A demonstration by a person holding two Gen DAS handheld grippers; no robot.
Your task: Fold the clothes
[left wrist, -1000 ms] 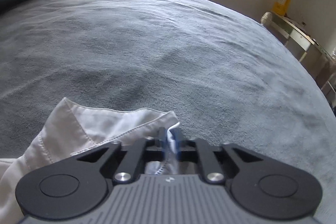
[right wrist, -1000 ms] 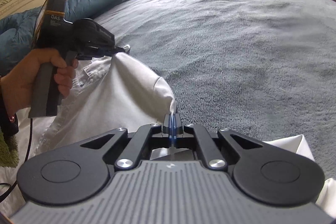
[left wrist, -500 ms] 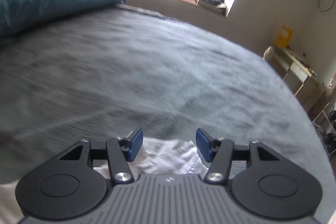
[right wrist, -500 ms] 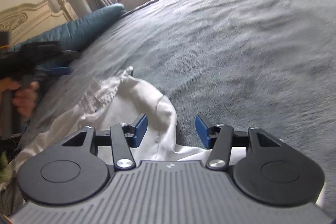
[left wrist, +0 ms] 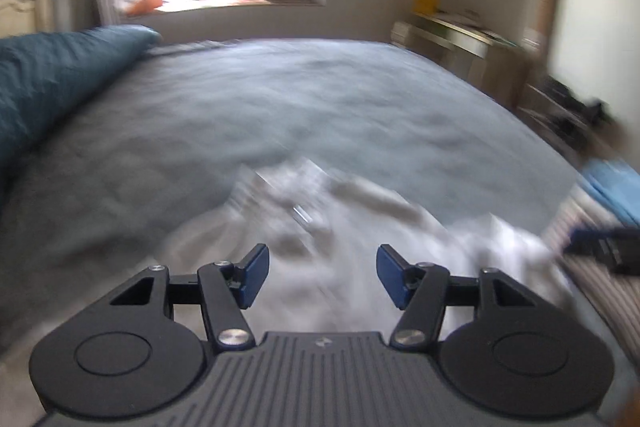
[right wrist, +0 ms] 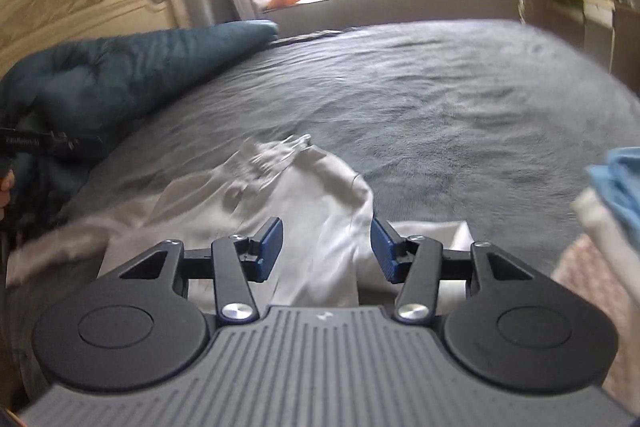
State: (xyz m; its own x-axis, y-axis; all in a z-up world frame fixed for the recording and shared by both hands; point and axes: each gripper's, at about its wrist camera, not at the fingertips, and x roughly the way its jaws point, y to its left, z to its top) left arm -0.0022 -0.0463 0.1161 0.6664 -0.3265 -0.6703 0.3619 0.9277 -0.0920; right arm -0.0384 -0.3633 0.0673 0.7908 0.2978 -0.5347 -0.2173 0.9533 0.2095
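**Two grippers spread above a rumpled white garment**

Both tools hang over the bed with nothing between their pads. The left gripper [left wrist: 322, 279] has its blue fingers [left wrist: 253, 277] set wide apart, and the right gripper [right wrist: 326, 251] shows the same spread, so neither has any grip on cloth.

The white garment [right wrist: 304, 195] lies on the grey bedspread [right wrist: 440, 99], just below and ahead of both tools. It is bunched and creased, with one rounded fold humped up near the right gripper's jaws; no flat, squared shape is evident. The left view is blurred, so its finer lie cannot be read there.

At the right edge sits a stack of folded cloth, a blue piece [right wrist: 620, 179] on top. A teal duvet [right wrist: 120, 67] is heaped toward the headboard, leaving the middle of the bed as working surface.
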